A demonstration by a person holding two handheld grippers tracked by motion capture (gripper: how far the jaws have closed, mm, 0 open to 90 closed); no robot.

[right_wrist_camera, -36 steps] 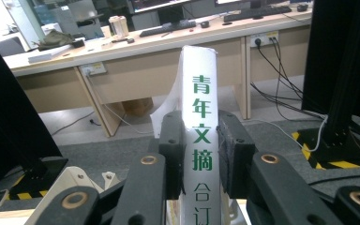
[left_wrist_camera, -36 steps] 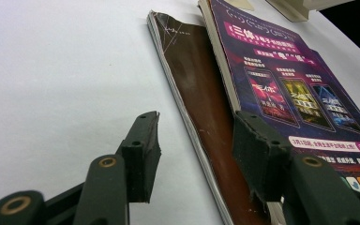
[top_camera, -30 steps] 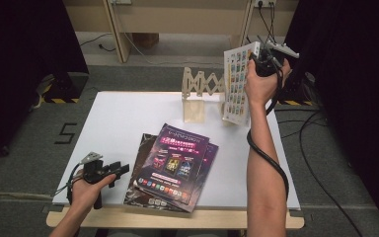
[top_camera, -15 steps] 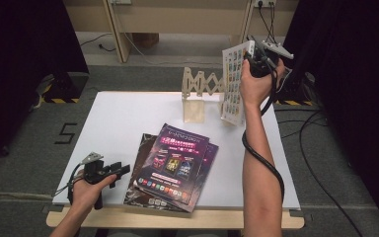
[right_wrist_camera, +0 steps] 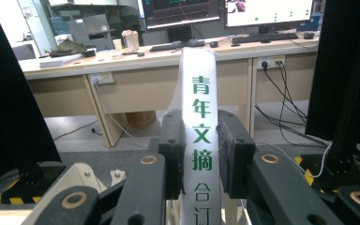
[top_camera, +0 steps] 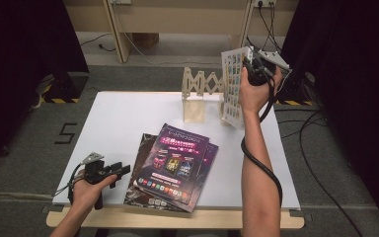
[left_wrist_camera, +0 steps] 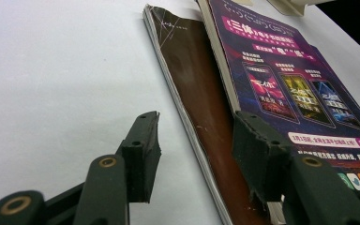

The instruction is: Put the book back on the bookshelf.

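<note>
At the far right of the counter point(top_camera: 123, 116), right tool point(top_camera: 254, 73) is raised above the surface, jaws clamped on a white book point(top_camera: 233, 89) held upright. Right gripper view: the book's spine point(right_wrist_camera: 199, 140) with green characters runs straight up between the two pads point(right_wrist_camera: 172, 150), both pressed flat against its sides. Book hangs below and to the left of the tool in the high view, its lower edge close over the counter near the right end of the wooden rack point(top_camera: 200, 94); can't tell if it touches either. Rack stands just left of the book, at the counter's far edge.

Left tool point(top_camera: 109, 171) sits low at the near left corner, jaws apart, gripping nothing. Left gripper view: the near edge of the magazine stack point(top_camera: 172, 168) runs up between the two jaws; right pad point(left_wrist_camera: 258, 154) sits over the brown cover of the lower magazine point(left_wrist_camera: 201, 122), left pad over bare counter point(left_wrist_camera: 61, 79). Contact between pads and stack not clear from this angle. Purple-covered magazine point(left_wrist_camera: 286, 79) lies on top of the brown one, offset to the right of the tool. Stack lies flat, directly right of the left tool, well apart from the right tool and the book.
</note>
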